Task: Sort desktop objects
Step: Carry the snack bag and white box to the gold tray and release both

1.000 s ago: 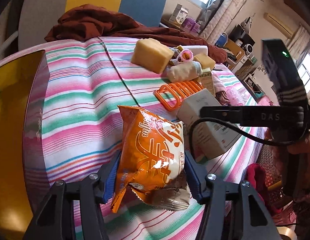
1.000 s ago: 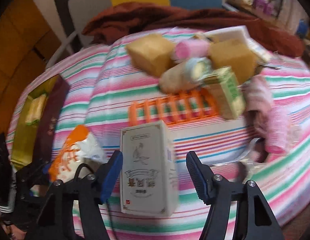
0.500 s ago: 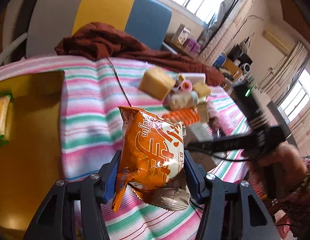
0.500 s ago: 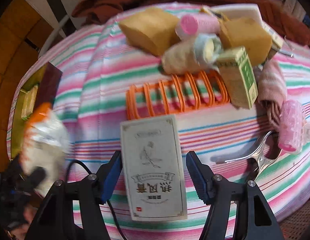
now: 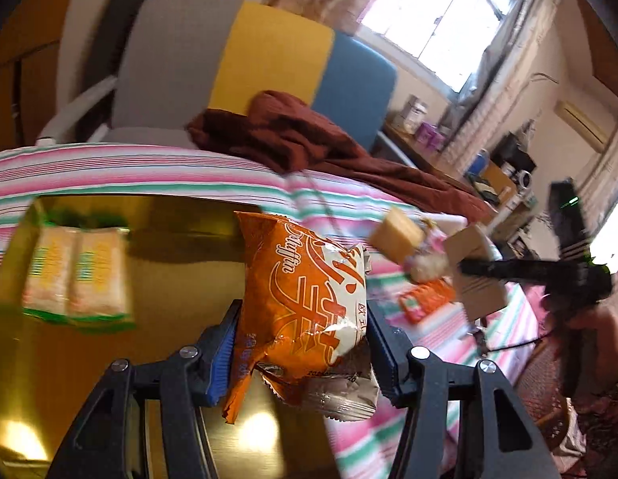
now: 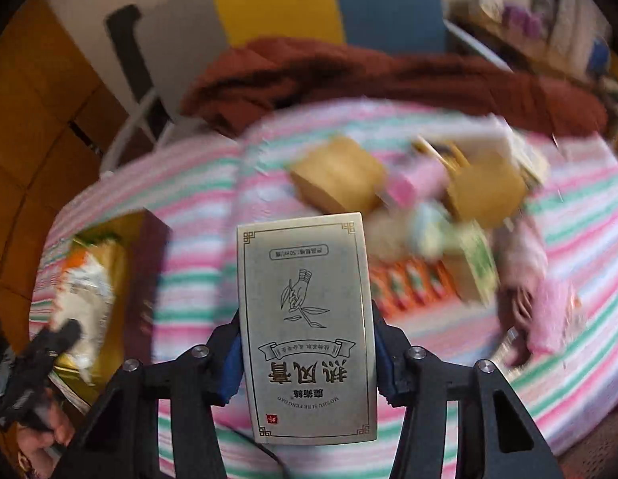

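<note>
Both wrist views look closely along their fingers, sharing the striped tablecloth [image 5: 237, 187].

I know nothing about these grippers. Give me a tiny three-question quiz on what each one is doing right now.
1. True or false: the left gripper is shut on an orange snack bag.
2. What lies in the gold tray? A) a twin pack of wafers B) a spoon C) a pink roller
3. Fill in: the right gripper holds a grey ___.

Key: 1 true; 2 A, the wafers; 3 box.
</note>
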The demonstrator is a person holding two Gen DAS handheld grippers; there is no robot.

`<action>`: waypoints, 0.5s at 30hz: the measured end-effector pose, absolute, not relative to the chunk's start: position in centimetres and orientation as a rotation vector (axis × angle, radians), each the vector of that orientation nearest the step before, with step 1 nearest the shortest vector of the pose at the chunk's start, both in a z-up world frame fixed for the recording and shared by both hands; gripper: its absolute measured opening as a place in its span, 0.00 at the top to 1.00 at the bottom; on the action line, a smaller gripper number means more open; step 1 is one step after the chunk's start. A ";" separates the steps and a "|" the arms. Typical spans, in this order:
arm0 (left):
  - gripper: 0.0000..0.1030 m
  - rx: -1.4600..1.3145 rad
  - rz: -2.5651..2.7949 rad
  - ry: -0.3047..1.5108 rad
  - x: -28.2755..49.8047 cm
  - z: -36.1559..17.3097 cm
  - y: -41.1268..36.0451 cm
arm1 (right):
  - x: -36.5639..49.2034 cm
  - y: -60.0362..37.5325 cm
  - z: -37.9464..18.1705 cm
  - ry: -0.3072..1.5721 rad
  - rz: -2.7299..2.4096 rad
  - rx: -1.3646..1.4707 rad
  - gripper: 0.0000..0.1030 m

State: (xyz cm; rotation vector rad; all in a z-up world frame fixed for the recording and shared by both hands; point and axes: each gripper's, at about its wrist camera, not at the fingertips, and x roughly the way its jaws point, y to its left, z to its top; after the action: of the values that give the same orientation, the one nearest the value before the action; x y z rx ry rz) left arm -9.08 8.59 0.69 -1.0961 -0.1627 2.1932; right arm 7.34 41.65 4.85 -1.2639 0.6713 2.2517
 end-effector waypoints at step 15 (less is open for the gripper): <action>0.44 -1.258 2.339 -0.120 -17.7 -2.4 -0.6 | -11.6 28.9 1.5 0.831 2.486 -1.538 0.49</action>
State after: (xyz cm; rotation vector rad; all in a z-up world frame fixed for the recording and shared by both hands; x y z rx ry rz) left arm -17.67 -0.60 -2.37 -1.2581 -0.1199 2.3393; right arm -11.63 28.88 1.52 -1.5378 0.8312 2.4857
